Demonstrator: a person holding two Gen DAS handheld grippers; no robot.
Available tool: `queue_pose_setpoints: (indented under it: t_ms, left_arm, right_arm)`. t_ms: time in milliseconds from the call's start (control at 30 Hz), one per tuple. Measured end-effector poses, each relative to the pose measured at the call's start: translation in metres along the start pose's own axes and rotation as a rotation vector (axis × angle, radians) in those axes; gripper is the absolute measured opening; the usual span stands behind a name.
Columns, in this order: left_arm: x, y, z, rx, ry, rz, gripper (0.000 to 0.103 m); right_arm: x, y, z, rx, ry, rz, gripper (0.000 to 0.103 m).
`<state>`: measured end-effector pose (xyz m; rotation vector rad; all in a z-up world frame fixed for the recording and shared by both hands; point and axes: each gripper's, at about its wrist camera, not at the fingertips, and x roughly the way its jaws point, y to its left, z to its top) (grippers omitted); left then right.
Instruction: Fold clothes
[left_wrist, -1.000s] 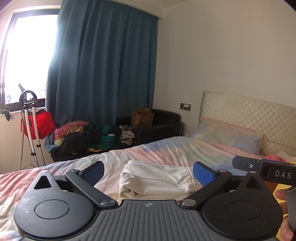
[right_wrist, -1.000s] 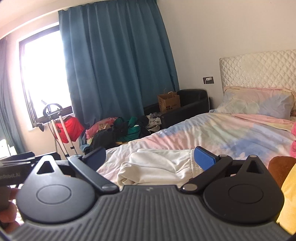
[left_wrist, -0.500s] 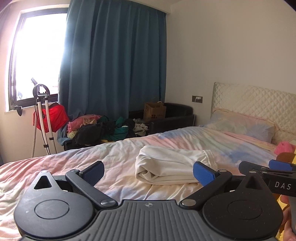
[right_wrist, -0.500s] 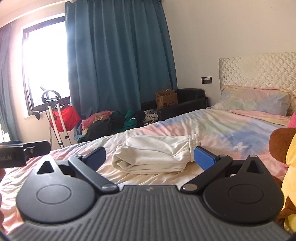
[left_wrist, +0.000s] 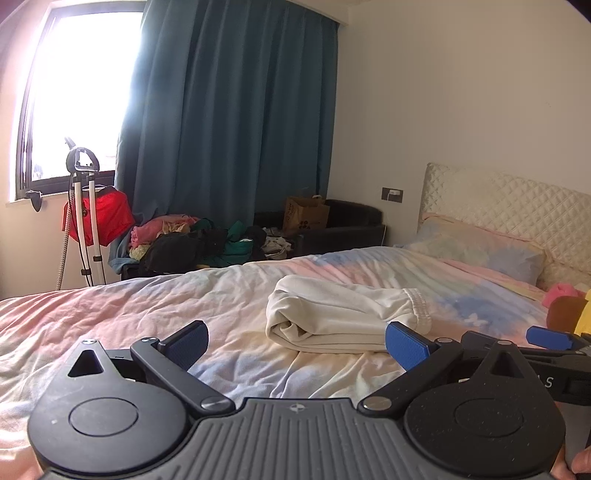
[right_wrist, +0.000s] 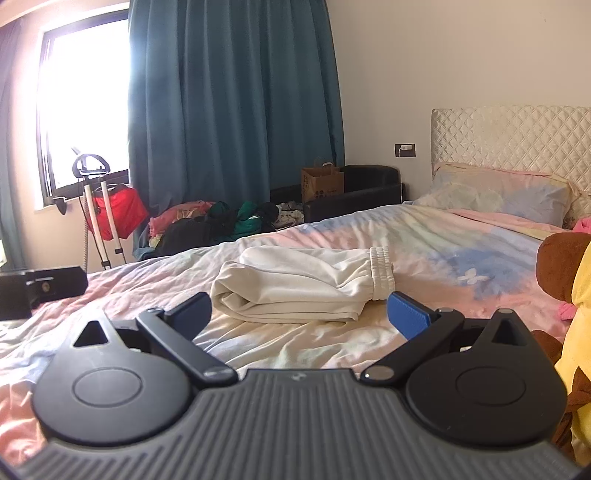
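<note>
A folded cream-white garment (left_wrist: 343, 317) (right_wrist: 299, 288) with an elastic waistband lies flat on the pastel tie-dye bed sheet (left_wrist: 184, 306) (right_wrist: 443, 240). My left gripper (left_wrist: 295, 345) is open, held back from the garment's near edge, with nothing between its blue pads. My right gripper (right_wrist: 301, 317) is open too, just short of the garment and holding nothing. The right gripper's blue fingertip (left_wrist: 546, 338) shows at the right edge of the left wrist view. Part of the left gripper's body (right_wrist: 40, 288) appears at the left edge of the right wrist view.
A pillow (right_wrist: 498, 195) and quilted headboard (right_wrist: 517, 136) stand at the bed's right end. A brown and yellow plush toy (right_wrist: 565, 280) lies close on the right. Beyond the bed are a clothes pile (left_wrist: 192, 243), a dark sofa with a paper bag (left_wrist: 304, 218), a steamer stand (left_wrist: 86, 206) and blue curtains.
Both grippers have drawn back and risen from the folded garment, which now lies further off and in full view. Both stay open and the garment has not moved.
</note>
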<state>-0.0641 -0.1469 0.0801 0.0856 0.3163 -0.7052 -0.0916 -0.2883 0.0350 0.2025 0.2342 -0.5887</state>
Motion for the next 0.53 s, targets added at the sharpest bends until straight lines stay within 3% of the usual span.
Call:
queue_pose_setpoints:
  t_ms: [533]
  left_arm:
    - [-0.0016, 0.0022, -0.0037, -0.017, 0.002, 0.01, 0.103]
  right_arm:
    - [-0.0026, -0.0035, -0.0013, 0.01, -0.005, -0.019, 0.103]
